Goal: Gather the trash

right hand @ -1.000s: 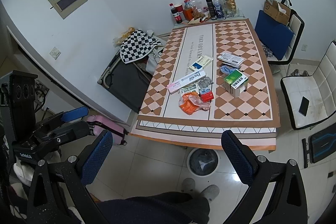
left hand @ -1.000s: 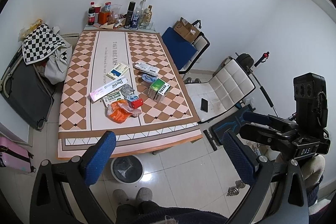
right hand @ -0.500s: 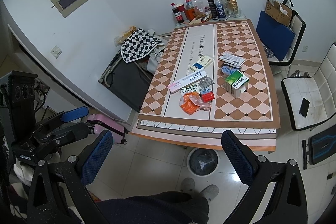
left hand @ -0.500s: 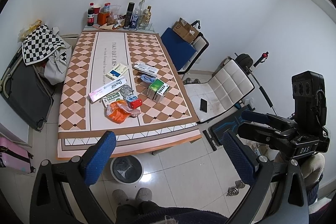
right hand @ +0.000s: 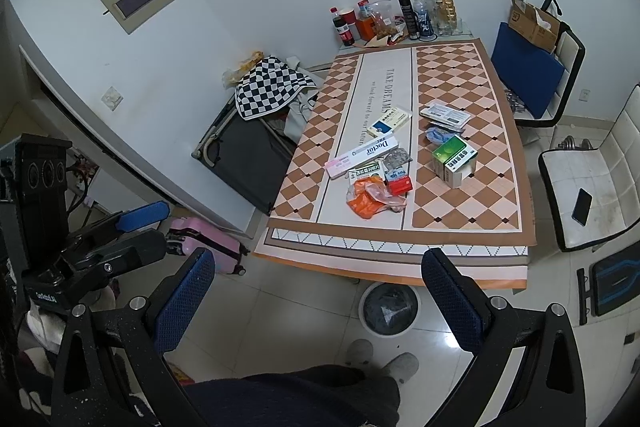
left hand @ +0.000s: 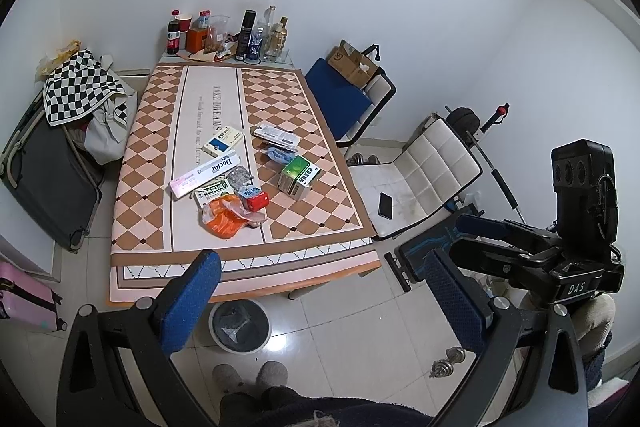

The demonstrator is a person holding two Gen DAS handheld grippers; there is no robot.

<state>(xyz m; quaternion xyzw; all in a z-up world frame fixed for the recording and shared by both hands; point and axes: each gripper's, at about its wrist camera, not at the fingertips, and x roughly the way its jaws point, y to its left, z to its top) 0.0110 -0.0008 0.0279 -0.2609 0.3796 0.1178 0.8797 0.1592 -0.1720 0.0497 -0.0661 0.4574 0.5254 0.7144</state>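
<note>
Nearest, both tools hang over the floor with jaws spread wide and nothing between them: the left gripper [left hand: 320,301] and the right gripper [right hand: 318,301], each short of the table's near edge. One round trash bin [left hand: 239,325] stands on the tiles just under that edge, beside two slippered feet [left hand: 250,375].

On the table [left hand: 144,187], the litter sits in one cluster around the middle. Closest to the near edge lies one crumpled orange bag [left hand: 224,217], touching one small red packet [left hand: 256,202]. Behind them lie one long pink-and-white Doctor box [left hand: 204,174], one foil blister pack [left hand: 239,175], and one green box [left hand: 299,177] toward the right edge. Farther still are one blue-and-white box [left hand: 223,141] and one flat white packet [left hand: 277,135].

A row of bottles [left hand: 250,37] lines the far edge.
</note>
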